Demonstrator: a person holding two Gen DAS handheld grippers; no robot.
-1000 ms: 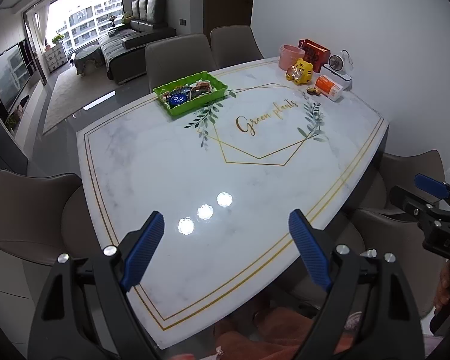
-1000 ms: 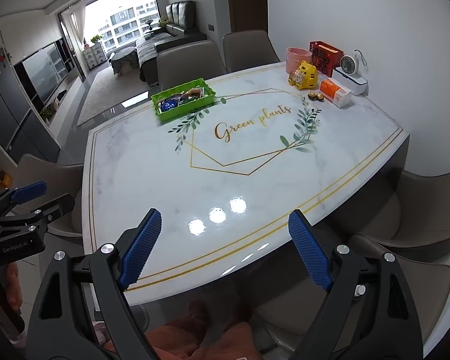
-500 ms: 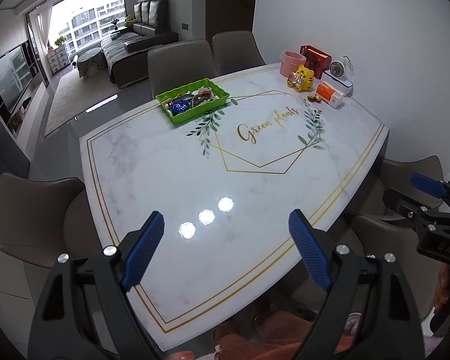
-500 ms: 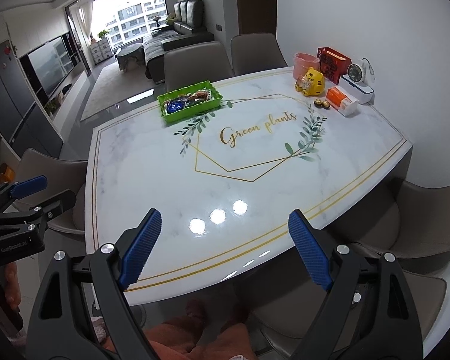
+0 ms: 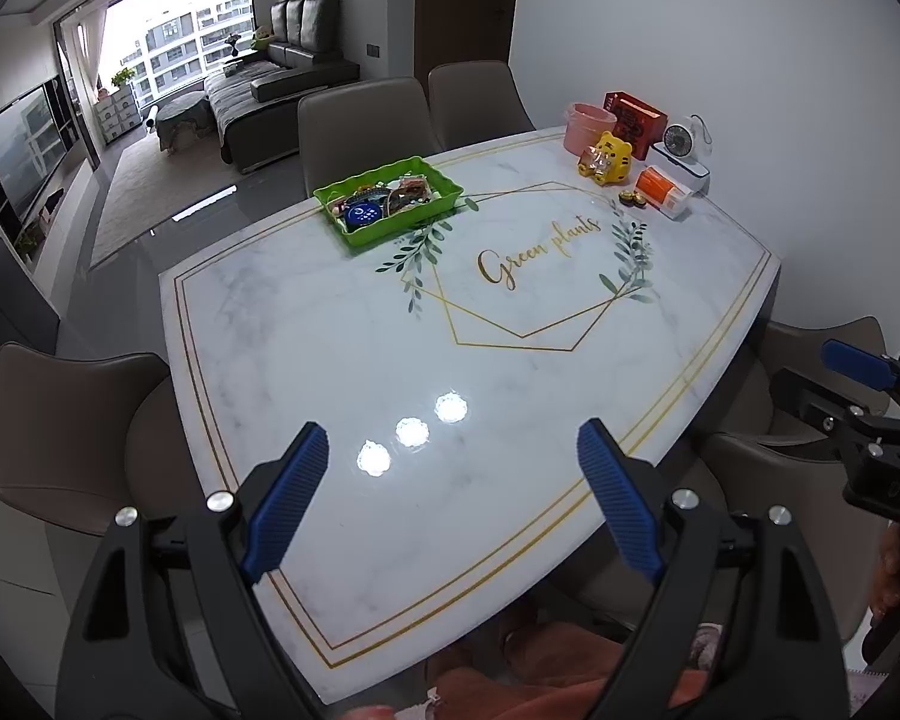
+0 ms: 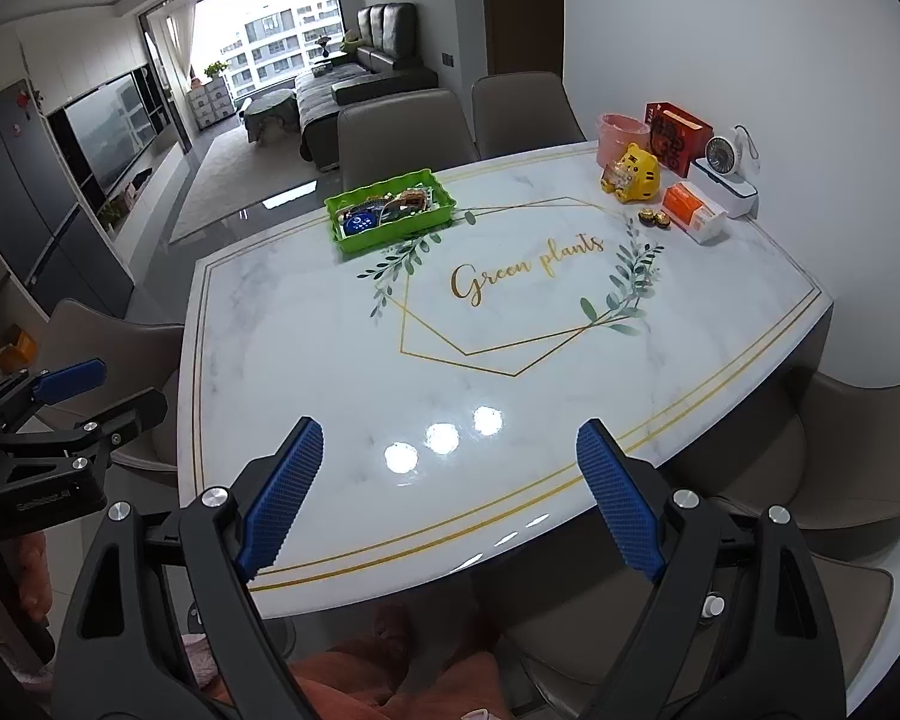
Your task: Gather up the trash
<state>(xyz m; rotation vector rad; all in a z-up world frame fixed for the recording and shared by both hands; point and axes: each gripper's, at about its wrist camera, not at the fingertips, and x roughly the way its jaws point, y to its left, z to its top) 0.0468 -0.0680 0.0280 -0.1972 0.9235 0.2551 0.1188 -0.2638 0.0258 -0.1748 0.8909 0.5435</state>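
A green tray [image 5: 432,216] [image 6: 432,222] holding wrappers and a blue round lid stands at the far left of the white marble table [image 5: 330,348] [image 6: 306,348]. My left gripper [image 5: 453,495] is open and empty above the table's near edge. My right gripper [image 6: 450,492] is open and empty, also over the near edge. The right gripper shows at the right of the left wrist view [image 5: 858,384], and the left gripper at the left of the right wrist view [image 6: 60,396]. Two small gold-wrapped sweets [image 5: 630,197] [image 6: 654,217] lie at the far right.
At the far right corner stand a pink tub [image 5: 588,126], a red box [image 5: 636,114], a yellow tiger figure [image 5: 609,159], an orange-and-white pack [image 5: 663,192] and a small white fan [image 5: 684,144]. Brown chairs [image 5: 60,420] surround the table. A person's legs in red show below.
Both grippers have drawn back and risen slightly from the table, so more of the room shows. Both stay open and empty.
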